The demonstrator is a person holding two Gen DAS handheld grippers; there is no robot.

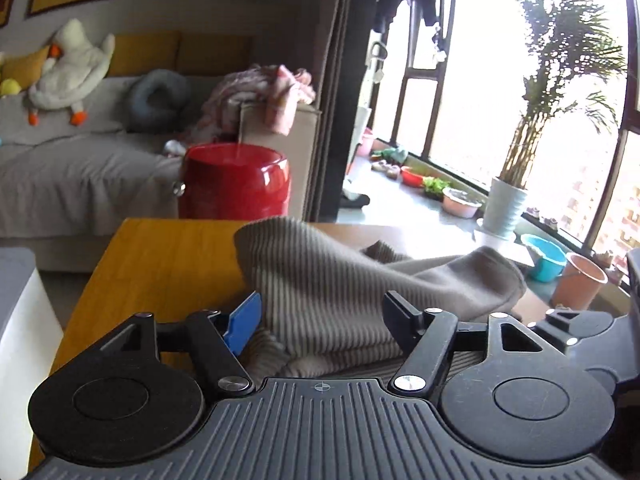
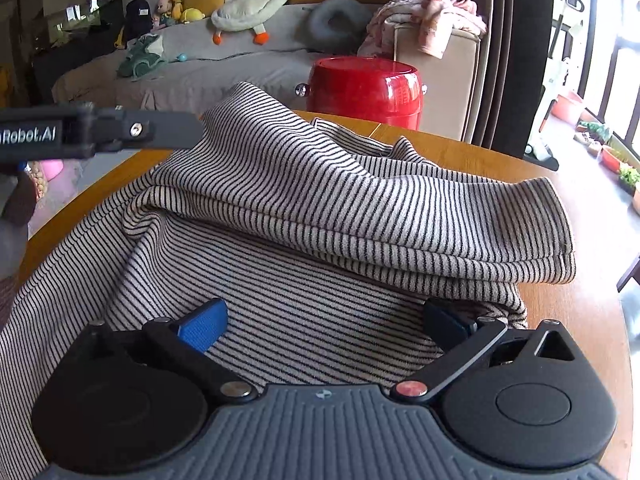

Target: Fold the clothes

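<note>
A striped beige-and-black garment (image 2: 320,208) lies partly folded on a wooden table (image 2: 580,312), a folded layer bunched across its far half. My right gripper (image 2: 324,320) is open, low over the flat near part of the cloth, its fingers spread wide. My left gripper (image 1: 324,316) is open too, its fingers either side of a raised hump of the same garment (image 1: 340,272). The left gripper's body shows in the right wrist view (image 2: 100,132), at the garment's left edge.
A red stool (image 1: 236,184) stands beyond the table's far edge, with a grey sofa (image 1: 80,168) and a plush goose (image 1: 68,68) behind. Windows, a potted plant (image 1: 508,200) and basins are to the right. A white box (image 1: 16,320) sits left of the table.
</note>
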